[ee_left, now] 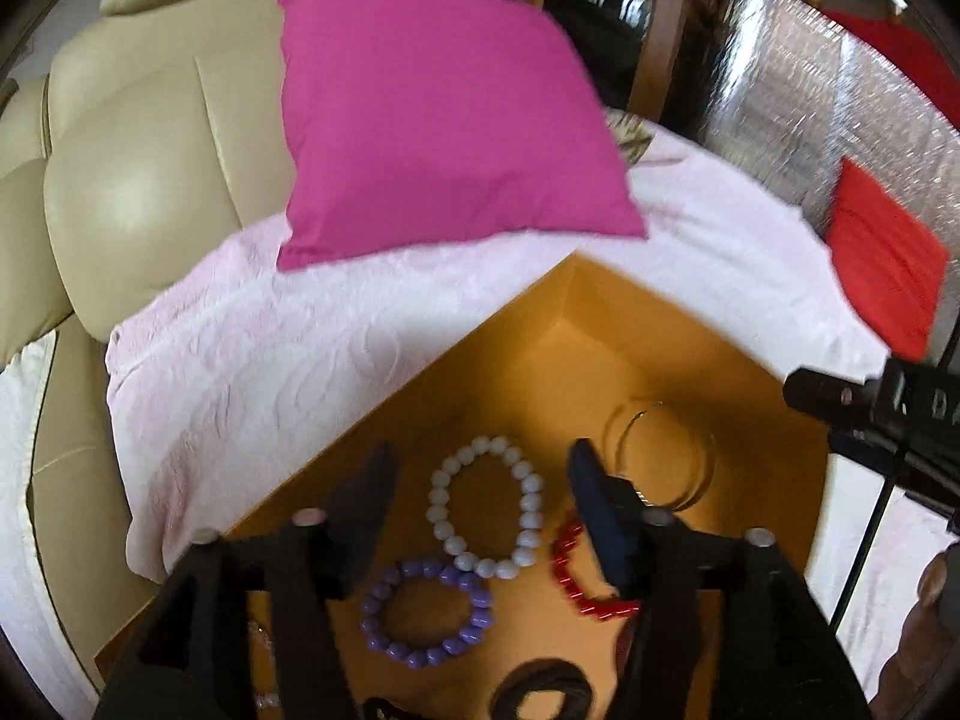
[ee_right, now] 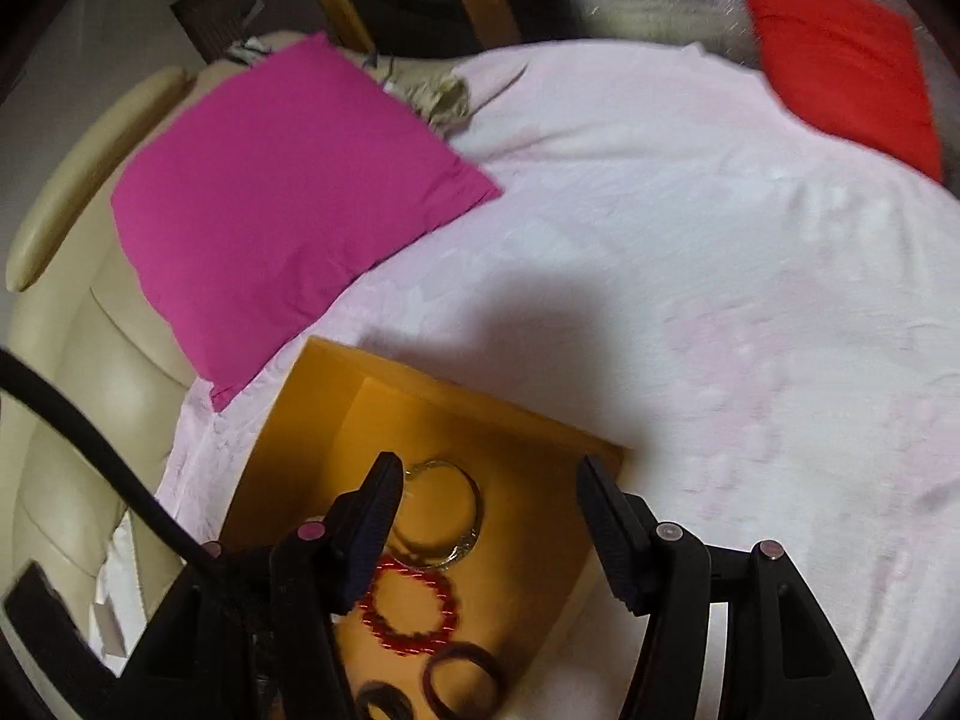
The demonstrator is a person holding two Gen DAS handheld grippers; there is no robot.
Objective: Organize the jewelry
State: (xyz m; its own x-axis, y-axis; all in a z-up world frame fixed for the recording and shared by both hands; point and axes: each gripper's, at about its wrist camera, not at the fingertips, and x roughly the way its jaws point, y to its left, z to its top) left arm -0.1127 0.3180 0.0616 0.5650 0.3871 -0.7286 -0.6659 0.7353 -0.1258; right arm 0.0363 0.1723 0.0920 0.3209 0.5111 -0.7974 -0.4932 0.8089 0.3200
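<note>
The bracelets lie in the orange box (ee_left: 600, 324): white beaded bracelet (ee_left: 486, 507), purple bracelet (ee_left: 427, 611), red bracelet (ee_right: 408, 606). Your left gripper (ee_left: 480, 468) and right gripper (ee_right: 489, 480) both hang released and empty. It seems you are between picks; next, lower one around a single bracelet.

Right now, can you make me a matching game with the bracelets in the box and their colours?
Things:
1. beaded bracelet between the left gripper's fingers
2. bracelet nearest the camera, beside the left finger
3. bracelet under the thin metal bangles
4. pillow leaning on the sofa

Colours:
A. red
B. pink
C. white
D. purple

Pairs: 1-C, 2-D, 3-A, 4-B
</note>
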